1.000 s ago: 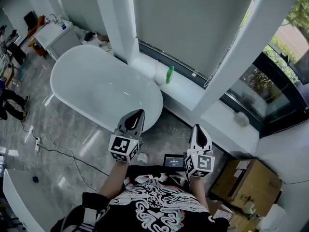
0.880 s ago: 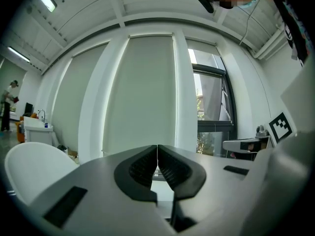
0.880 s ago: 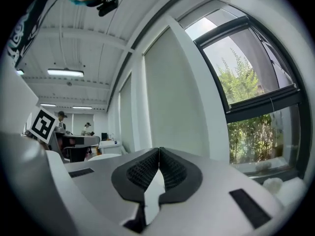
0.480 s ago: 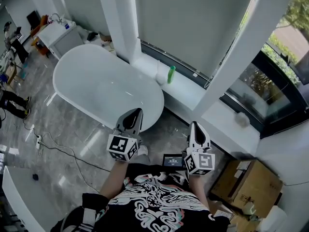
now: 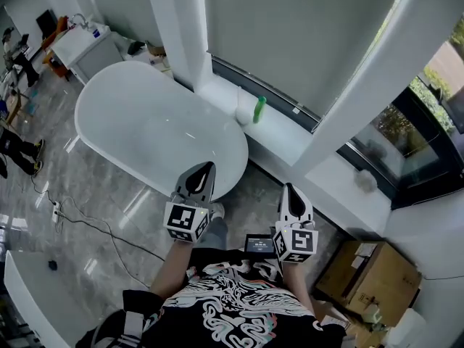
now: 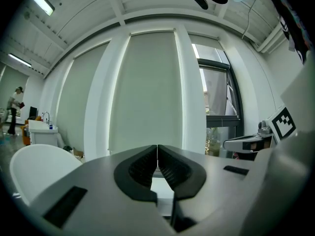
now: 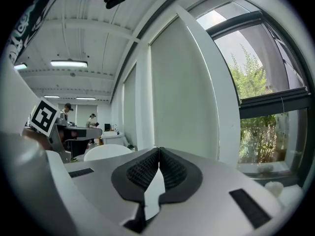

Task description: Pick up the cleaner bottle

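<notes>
**Both claws shut, bottle on the sill**

Left claw [image 5: 201, 174]: jaws together, nothing between them. It is held out roughly level in front of the person, above the near rim of the tub [image 5: 138, 125].

Right claw [image 5: 291, 198]: jaws together too, empty. It is alongside the left one and apart from it, over the grey floor [image 5: 109, 194].

Bottle [image 5: 258, 109]: green and upright, on the white sill [image 5: 286, 140] under the drawn blind [image 5: 290, 42]. It stands just beyond the tub's far end, with a white roll-shaped thing [image 5: 245, 104] just beside it on its left. It is well apart from both claws, and neither touches it.

Also noted: a small lit screen [image 5: 259, 243] sits at the person's chest between the two arms. A cardboard box [image 5: 370, 278] is on the floor at lower right.
</notes>
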Demonstrator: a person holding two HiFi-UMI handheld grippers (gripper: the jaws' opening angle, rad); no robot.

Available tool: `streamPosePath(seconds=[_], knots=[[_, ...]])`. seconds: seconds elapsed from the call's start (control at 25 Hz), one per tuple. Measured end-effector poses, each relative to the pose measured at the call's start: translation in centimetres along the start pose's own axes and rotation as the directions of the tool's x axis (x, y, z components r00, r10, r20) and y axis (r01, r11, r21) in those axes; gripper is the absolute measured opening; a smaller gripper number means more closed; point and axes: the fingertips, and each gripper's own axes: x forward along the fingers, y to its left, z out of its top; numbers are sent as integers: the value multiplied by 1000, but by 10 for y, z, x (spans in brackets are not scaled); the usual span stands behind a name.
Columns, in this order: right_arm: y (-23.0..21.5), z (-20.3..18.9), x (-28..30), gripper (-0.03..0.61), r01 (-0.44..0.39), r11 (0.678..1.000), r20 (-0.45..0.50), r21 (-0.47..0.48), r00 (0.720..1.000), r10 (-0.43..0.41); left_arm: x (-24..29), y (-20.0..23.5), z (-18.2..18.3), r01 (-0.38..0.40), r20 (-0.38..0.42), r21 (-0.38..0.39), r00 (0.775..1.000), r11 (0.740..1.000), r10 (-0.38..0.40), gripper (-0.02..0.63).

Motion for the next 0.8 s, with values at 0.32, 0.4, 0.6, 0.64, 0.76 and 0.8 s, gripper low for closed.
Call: streamPosePath(seconds=[0.32,0.4,0.6,0.64,0.76,0.8], knots=[[-10,7,84,28,48,999,-23,-6,999,-48,75,54,7,34,2,-7,999,999,-34,18],[-7,11,111,28,53,999,-26,-12,998,-53,95,74,10,39,6,-10,999,999,-39,18],[0,15,170,28,75,995,-45,-59,996,-78,136,121,15,47,13,-18,999,999,-47,18],[0,14,178,28,82,995,-50,-65,995,-86,143,128,15,52,13,-21,999,998,-51,18],[2,14,198,28,106,992,-60,-69,992,-111,157,144,18,75,15,-18,997,997,-75,18],[3,15,205,28,114,991,-61,-73,991,-119,163,150,20,81,17,-13,997,997,-81,18]])
